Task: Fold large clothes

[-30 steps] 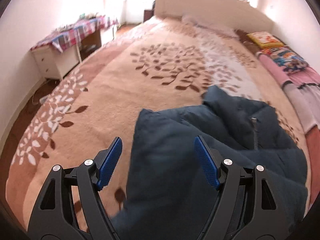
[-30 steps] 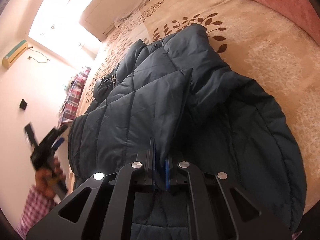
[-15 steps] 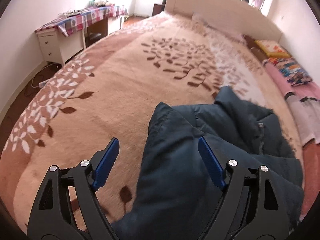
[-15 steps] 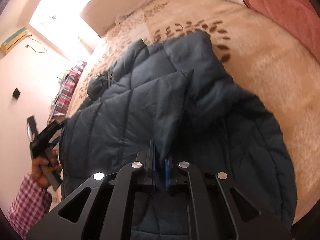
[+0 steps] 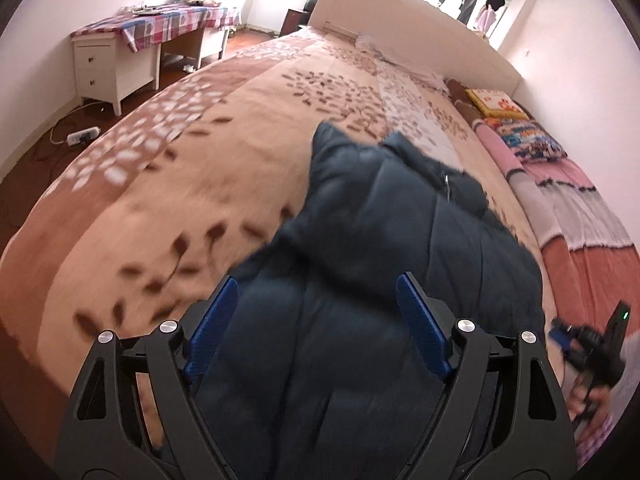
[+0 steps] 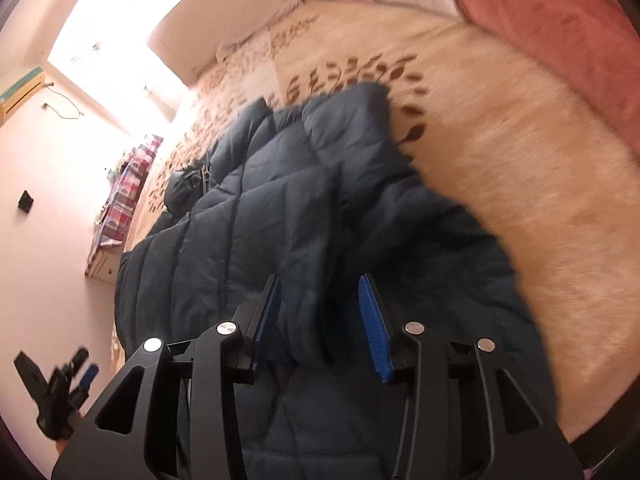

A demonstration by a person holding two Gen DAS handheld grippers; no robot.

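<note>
The dark navy quilted puffer jacket lay partly folded, rumpled, on the beige leaf-patterned bedspread. The right gripper had just been opening, fabric loose between its jaws; the left gripper gaped wide, released.

You are seeing no readable text; the print on the yellow pillow by the headboard is showing too blurred.

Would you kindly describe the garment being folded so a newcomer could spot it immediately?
A large bed with a beige leaf-patterned cover fills the room. On its near part lies a jacket, dark blue, puffy and quilted. Everything else on the bed is pink, red or brightly patterned bedding.
</note>
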